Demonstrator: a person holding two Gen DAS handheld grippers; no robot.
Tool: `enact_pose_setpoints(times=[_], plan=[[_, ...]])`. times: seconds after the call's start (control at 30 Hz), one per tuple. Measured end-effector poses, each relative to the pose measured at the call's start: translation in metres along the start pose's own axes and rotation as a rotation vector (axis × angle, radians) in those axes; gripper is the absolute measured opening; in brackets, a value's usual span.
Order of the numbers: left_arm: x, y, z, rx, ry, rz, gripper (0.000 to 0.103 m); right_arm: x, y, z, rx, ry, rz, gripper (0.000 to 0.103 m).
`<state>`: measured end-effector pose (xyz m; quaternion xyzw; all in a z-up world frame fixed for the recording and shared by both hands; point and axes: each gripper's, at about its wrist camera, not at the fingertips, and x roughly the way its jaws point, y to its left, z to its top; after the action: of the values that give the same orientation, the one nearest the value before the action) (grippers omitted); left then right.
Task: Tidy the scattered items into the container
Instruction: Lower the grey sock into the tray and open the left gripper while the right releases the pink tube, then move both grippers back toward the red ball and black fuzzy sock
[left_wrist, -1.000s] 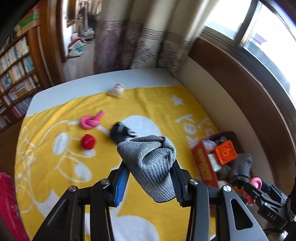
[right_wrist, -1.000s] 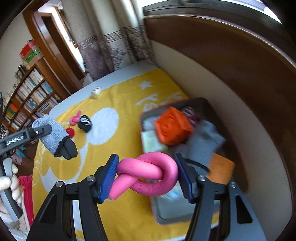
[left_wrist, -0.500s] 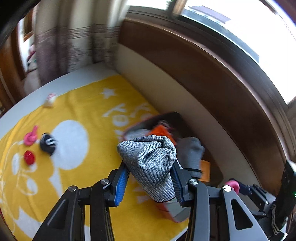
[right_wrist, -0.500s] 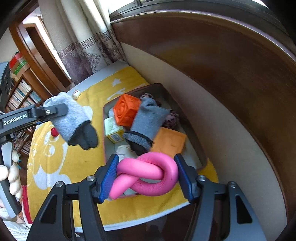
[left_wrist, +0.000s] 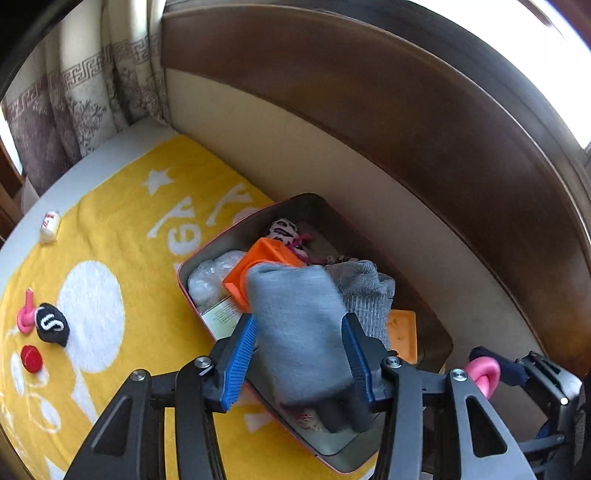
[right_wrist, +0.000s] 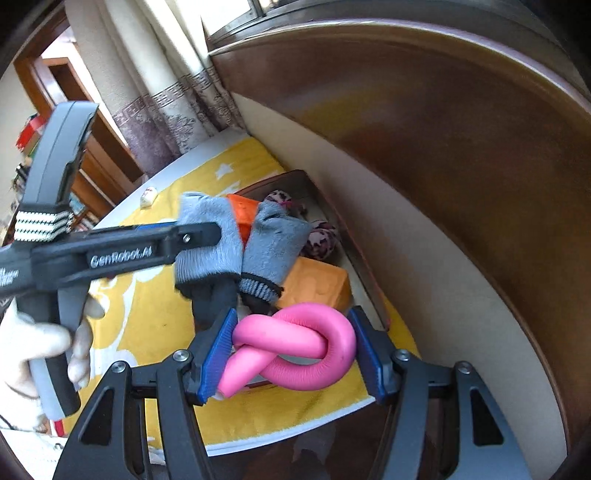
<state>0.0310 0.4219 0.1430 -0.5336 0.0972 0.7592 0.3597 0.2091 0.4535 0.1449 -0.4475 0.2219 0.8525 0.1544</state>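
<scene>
My left gripper (left_wrist: 301, 360) is shut on a grey glove with a black end (left_wrist: 299, 332) and holds it just over the open container (left_wrist: 314, 201), a metal tin on the yellow blanket. The glove also shows in the right wrist view (right_wrist: 207, 236). My right gripper (right_wrist: 291, 356) is shut on a knotted pink foam tube (right_wrist: 295, 350), held at the tin's near end. Inside the tin lie a second grey glove (left_wrist: 365, 295), an orange cube (left_wrist: 266, 258), an orange block (left_wrist: 402, 334) and a spotted soft toy (left_wrist: 282, 230).
On the yellow blanket (left_wrist: 122, 221) at the left lie a black pouch (left_wrist: 51, 325), a small pink knot (left_wrist: 26, 317), a red cap (left_wrist: 31, 358) and a small white bottle (left_wrist: 50, 225). A wooden wall panel (left_wrist: 406, 110) runs close behind the tin. Curtains (left_wrist: 74, 92) hang at the far end.
My left gripper has swung right with the grey glove, from over the blanket to over the tin. My right gripper has stayed shut on the pink tube and come closer to the tin.
</scene>
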Motion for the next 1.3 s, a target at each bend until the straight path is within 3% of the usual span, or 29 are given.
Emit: enact_pose_setpoints(times=[0.17,0.43,0.5,0.77,0.97,1.3], plan=[[-0.011,0.004,-0.002,-0.016,-0.023,-0.026,0.050,0.021,0.011,0.002,-0.055,0.048,0.030,0.065],[-0.025,0.018,-0.012,-0.068,-0.029,0.002,0.050,0.044,0.022,0.001,-0.118,0.082,0.018,0.067],[-0.028,0.021,-0.015,-0.085,-0.034,0.009,0.050,0.045,0.021,-0.001,-0.113,0.076,0.016,0.072],[-0.035,0.036,-0.026,-0.134,-0.035,0.047,0.050,0.043,0.022,-0.009,-0.123,0.050,0.013,0.075],[-0.050,0.039,-0.036,-0.139,-0.055,0.079,0.050,0.034,0.042,-0.007,-0.194,0.046,-0.029,0.075],[-0.078,0.060,-0.055,-0.191,-0.089,0.110,0.050,0.018,0.079,-0.005,-0.284,0.011,0.001,0.075]])
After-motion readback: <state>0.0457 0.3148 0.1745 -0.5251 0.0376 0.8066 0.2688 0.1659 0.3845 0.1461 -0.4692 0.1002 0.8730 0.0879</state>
